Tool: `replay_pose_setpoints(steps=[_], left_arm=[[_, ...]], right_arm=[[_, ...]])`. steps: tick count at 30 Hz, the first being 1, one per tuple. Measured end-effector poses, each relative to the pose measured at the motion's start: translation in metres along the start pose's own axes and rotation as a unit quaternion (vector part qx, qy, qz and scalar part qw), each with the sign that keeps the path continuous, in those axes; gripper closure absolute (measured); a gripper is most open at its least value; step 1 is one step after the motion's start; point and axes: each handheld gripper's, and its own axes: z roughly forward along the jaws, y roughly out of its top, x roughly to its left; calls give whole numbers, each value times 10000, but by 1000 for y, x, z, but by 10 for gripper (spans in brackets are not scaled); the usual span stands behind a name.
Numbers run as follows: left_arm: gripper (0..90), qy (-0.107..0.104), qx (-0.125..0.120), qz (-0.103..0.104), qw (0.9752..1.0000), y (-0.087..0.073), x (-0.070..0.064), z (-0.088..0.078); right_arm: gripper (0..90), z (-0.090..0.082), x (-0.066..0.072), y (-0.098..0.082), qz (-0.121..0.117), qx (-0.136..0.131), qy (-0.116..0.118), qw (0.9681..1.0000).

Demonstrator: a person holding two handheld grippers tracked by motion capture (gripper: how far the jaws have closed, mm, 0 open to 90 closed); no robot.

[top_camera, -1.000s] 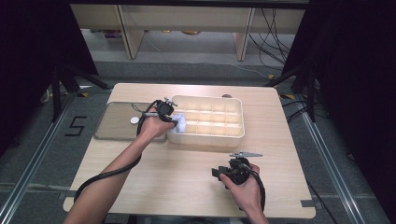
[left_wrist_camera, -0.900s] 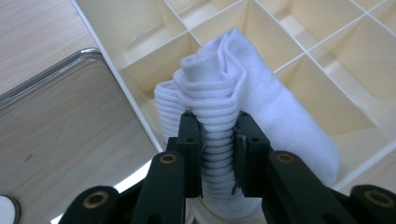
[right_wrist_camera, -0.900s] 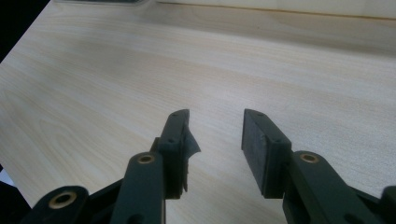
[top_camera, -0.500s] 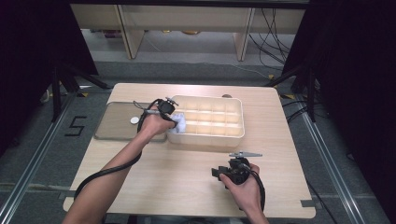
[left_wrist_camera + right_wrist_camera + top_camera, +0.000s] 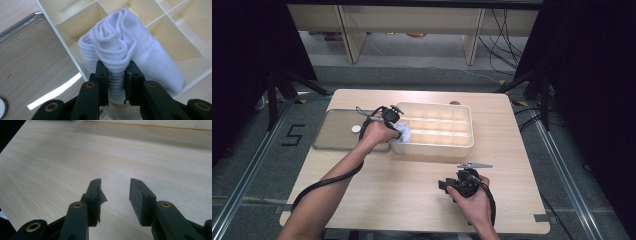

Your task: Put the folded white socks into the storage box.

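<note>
A light wooden table (image 5: 412,190) carries a cream divided box (image 5: 437,145) near its far middle and, touching the box's left side, a clear flat lid (image 5: 337,135) lying flat.

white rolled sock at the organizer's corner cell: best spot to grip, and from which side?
Grip the white sock on its ribbed cuff fold, coming from above on the organizer's left end. The folded layers bunch into a narrow ridge standing above the dividers, which jaws can pinch; the left gripper already clamps it there.
</note>
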Motion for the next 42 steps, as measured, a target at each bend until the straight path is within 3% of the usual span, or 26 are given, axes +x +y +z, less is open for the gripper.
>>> replay_pose_setpoints(steps=[4,7,16,21,28,29,35,36,42], left_arm=[[752,20,62,63,10000,1,0,0],[753,9,86,21,10000,1,-1,1],[756,-7,198,97,9998,2,-1,2],[757,-81,201,-44,9998,1,-1,3],[758,-77,246,24,9997,2,0,3],[758,-83,252,24,9996,2,0,3],[759,-109,371,63,9992,3,1,2],[759,-107,316,-17,9994,3,0,3],[759,-143,348,-29,9993,4,1,4]], right_arm=[[620,-1,1,0,105,53,-11,9999],[620,1,0,0,14,-4,-41,10000],[620,0,0,0,76,7,-25,10000],[620,-1,1,0,100,58,0,9999],[619,0,1,0,63,20,-25,10000],[619,0,3,-1,197,12,36,9998],[618,-1,3,-1,186,69,-13,9998],[617,-1,3,-1,186,73,-20,9998],[617,0,2,-1,146,65,-28,9999]])
